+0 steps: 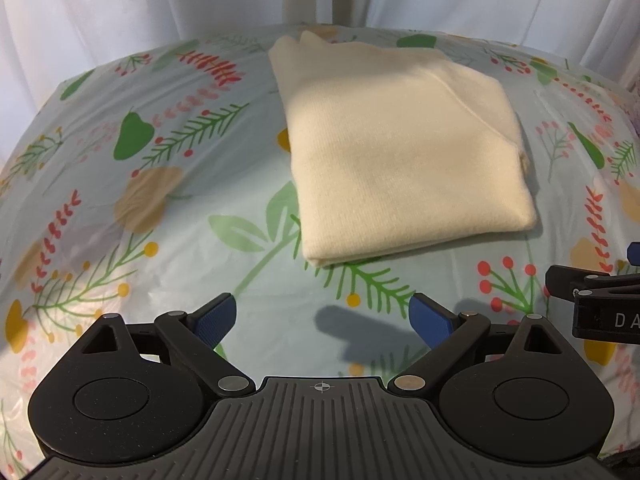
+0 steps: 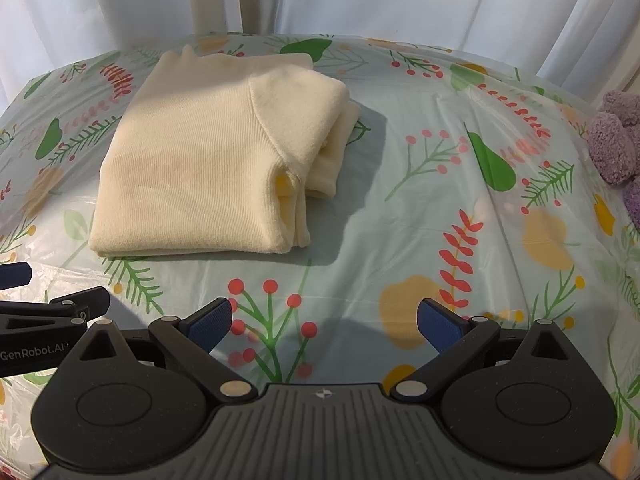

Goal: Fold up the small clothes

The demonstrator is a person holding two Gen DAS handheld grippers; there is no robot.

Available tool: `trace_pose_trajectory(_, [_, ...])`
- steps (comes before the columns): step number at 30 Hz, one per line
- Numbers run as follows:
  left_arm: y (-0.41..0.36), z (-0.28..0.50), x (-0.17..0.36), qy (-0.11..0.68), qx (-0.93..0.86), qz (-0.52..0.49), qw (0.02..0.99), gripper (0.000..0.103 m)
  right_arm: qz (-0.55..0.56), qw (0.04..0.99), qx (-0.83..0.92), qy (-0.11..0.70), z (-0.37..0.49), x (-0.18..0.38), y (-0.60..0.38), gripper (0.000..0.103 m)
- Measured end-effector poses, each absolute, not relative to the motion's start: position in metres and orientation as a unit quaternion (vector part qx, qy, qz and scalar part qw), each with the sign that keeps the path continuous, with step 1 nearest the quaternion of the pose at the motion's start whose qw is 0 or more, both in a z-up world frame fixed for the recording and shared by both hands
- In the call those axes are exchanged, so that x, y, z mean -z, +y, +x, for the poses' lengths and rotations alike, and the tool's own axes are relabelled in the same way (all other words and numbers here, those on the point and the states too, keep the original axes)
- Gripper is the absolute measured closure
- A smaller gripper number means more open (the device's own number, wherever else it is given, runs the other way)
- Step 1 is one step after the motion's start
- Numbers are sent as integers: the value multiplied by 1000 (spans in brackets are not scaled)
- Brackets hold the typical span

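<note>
Now one folded cream sweater (image 1: 404, 152), two hand-held grippers agape.

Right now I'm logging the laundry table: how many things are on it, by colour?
Cream: 1, folded sweater
Purple: 1, fuzzy item, only partly in view
Total: 2, on the floral cloth. Both tongs, left and right, are open and empty.

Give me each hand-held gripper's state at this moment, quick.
Left hand-held gripper: open, holding nothing, short of the folded cream garment.
Right hand-held gripper: open, holding nothing, over the floral tablecloth.
</note>
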State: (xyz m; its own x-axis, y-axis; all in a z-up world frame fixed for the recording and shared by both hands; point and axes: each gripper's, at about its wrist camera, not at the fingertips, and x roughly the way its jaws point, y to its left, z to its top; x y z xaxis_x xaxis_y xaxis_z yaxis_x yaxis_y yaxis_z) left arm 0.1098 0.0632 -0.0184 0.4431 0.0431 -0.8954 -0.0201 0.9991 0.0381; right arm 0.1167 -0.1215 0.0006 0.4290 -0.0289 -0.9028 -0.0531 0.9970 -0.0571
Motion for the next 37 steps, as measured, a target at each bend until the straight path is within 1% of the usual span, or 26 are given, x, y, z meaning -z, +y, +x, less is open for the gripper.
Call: trace_pose_trajectory(37, [59,111,23,546,-8,12,838,6,-49,842,-9,537,118,2,-119,4])
